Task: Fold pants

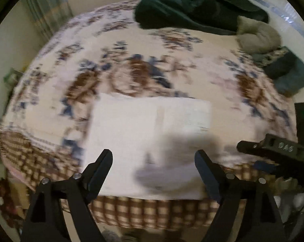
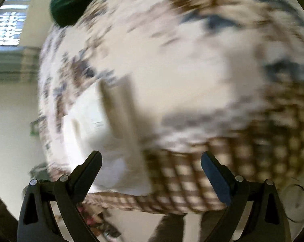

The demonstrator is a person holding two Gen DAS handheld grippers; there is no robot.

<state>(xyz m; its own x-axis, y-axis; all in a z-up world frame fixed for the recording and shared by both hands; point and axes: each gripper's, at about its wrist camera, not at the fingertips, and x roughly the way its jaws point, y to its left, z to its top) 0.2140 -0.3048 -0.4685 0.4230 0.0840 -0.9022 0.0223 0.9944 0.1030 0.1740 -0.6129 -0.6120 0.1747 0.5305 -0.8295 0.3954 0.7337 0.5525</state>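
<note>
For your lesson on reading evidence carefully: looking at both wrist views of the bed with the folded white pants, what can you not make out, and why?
- Folded white pants, left wrist view: motion blur and a shadow hide seams and fold edges.
- Same pants, right wrist view: smeared by blur; outline unclear.
- Dark green garment: cut off by the top edge; type unclear.
- Right tongs, left wrist view: only partly in frame, tips unseen.
- Bedspread: pattern blurred.

Heavy motion blur smears the flowered bedspread [image 2: 192,70] across the right wrist view, and the white pants [image 2: 103,141] show there only as a pale smudge, folds unreadable. In the left wrist view the right gripper [image 1: 273,151] is cut off by the picture's edge, fingertips unseen. The dark green bundle [image 1: 192,4] runs off the top.
</note>
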